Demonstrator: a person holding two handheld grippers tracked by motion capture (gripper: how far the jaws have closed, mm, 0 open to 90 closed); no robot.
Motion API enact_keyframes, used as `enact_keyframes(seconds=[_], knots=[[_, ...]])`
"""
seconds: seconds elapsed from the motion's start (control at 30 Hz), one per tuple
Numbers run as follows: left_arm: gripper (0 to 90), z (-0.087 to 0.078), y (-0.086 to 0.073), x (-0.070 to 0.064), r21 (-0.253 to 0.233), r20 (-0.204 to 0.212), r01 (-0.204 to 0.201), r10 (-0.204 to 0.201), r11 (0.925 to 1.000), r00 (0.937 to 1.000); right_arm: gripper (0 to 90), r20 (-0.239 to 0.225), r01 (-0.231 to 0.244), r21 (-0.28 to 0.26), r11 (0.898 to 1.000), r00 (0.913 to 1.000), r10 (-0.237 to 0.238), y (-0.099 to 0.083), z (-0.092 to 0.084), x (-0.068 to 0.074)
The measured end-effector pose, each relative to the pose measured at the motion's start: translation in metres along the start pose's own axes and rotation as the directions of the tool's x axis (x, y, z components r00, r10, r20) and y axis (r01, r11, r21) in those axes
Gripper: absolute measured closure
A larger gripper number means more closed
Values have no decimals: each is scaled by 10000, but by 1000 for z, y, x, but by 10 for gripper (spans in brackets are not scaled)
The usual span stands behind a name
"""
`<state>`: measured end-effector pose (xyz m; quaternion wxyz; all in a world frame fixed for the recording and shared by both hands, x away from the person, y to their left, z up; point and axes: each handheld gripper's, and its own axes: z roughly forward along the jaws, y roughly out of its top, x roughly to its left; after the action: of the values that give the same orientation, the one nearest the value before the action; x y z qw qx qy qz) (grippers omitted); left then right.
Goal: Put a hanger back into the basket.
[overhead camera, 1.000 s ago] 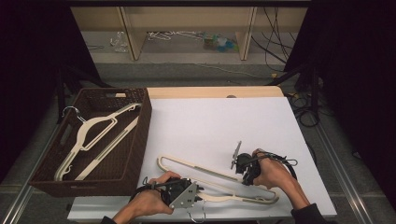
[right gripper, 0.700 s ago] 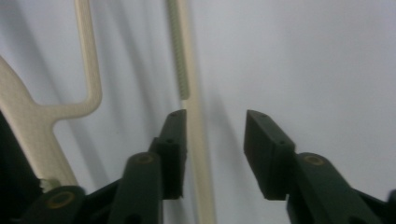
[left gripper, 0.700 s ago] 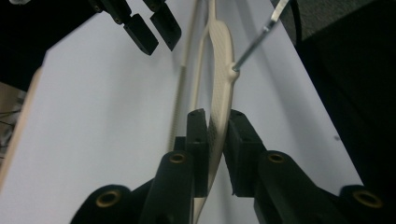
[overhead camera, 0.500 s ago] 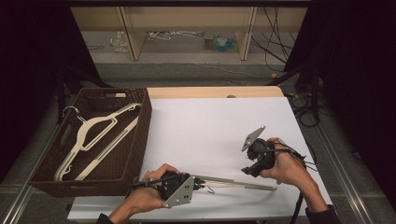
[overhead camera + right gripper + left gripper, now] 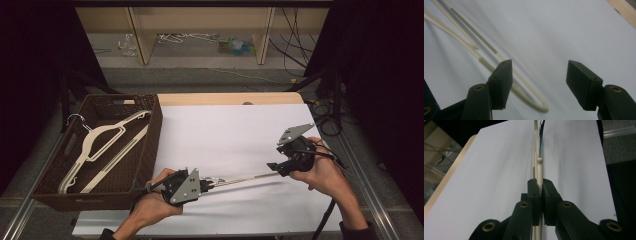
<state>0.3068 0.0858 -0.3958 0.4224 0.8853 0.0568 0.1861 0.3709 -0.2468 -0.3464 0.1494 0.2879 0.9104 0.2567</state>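
Observation:
A cream plastic hanger (image 5: 240,179) hangs edge-on just above the white sheet, near the table's front. My left gripper (image 5: 205,184) is shut on its left end; in the left gripper view the pads clamp the thin cream bar (image 5: 538,167), which runs straight away from my left gripper (image 5: 540,192). My right gripper (image 5: 273,166) hovers at the hanger's right tip, raised off the sheet. Its jaws have just been opening and stand wide apart. In the right gripper view the hanger's rounded end (image 5: 541,107) lies below the gap of my right gripper (image 5: 539,80), with no pad touching it.
A brown wicker basket (image 5: 156,131) at the left holds two more cream hangers (image 5: 100,142). The white sheet (image 5: 225,135) covers the wooden table (image 5: 225,98). Cables lie off the right edge, and a shelf with clutter stands behind.
The hanger lay flat with both grippers on it; it now hangs on edge from the left gripper. The right gripper let go, opened, and moved up and to the right.

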Motion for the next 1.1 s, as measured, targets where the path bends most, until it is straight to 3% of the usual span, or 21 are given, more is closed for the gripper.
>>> enact_keyframes(seconds=[0.03, 0.13, 0.2, 0.3, 0.43, 0.53, 0.6, 0.63, 0.67, 0.73, 0.77, 0.83, 0.9, 0.93, 1.0, 1.03, 1.1], knots=[[858, -2, -1, 2, -154, -7, 601, -601, 9981, 9982, 387, 226, -10, -306, 9995, 9997, 17, -2, -1, -3], [858, -7, -1, 7, -217, -14, 1353, -1353, 9906, 9908, 385, 318, -255, -340, 9991, 9991, 266, -6, -6, -7], [858, -11, -2, 11, -238, -64, 1927, -1929, 9810, 9812, 386, 248, -294, -227, 9993, 9992, 299, -8, -8, -8], [858, -15, -3, 15, -394, -173, 2336, -2344, 9715, 9720, 385, 333, -258, -343, 9991, 9991, 270, -11, -5, -9], [858, -24, -3, 18, -659, -209, 3071, -3090, 9494, 9508, 385, 269, -372, -184, 9991, 9989, 377, -12, -6, -9], [858, -30, -1, 20, -903, -103, 3395, -3418, 9363, 9397, 381, 298, -334, -302, 9990, 9990, 343, -14, -5, -10], [859, -37, 0, 23, -1212, -23, 3750, -3780, 9191, 9258, 373, 347, -362, -374, 9986, 9987, 375, -16, -6, -9], [858, -40, 0, 24, -1371, 28, 3823, -3856, 9138, 9227, 360, 287, -469, -219, 9987, 9985, 475, -17, -7, -8], [859, -43, 1, 25, -1635, 32, 3996, -4045, 9020, 9145, 351, 337, -495, -302, 9983, 9982, 505, -18, -6, -8], [859, -48, -1, 30, -1863, 136, 4148, -4198, 8906, 9075, 313, 311, -583, -365, 9976, 9977, 594, -20, -1, -6], [859, -50, -2, 31, -1976, 199, 4392, -4443, 8764, 8956, 294, 355, -676, -432, 9968, 9970, 692, -22, 2, -5], [859, -54, -5, 35, -2172, 230, 4565, -4631, 8628, 8860, 273, 388, -771, -496, 9958, 9961, 790, -23, 7, -4], [859, -58, -6, 38, -2314, 247, 4638, -4714, 8552, 8816, 271, 589, -1006, -871, 9911, 9926, 1059, -24, 12, -2], [858, -62, -7, 40, -2462, 236, 4776, -4874, 8434, 8729, 271, 500, -1110, -858, 9901, 9920, 1156, -24, 12, -1], [858, -66, -8, 43, -2644, 226, 4817, -4940, 8355, 8692, 271, 469, -1099, -1342, 9848, 9920, 1171, -26, 16, 0], [858, -68, -9, 44, -2765, 268, 4948, -5080, 8238, 8609, 271, 244, -1219, -1222, 9850, 9918, 1258, -27, 16, 0], [858, -72, -12, 48, -2916, 212, 5025, -5198, 8139, 8541, 271, 378, -1297, -1401, 9816, 9900, 1362, -30, 18, 2]])
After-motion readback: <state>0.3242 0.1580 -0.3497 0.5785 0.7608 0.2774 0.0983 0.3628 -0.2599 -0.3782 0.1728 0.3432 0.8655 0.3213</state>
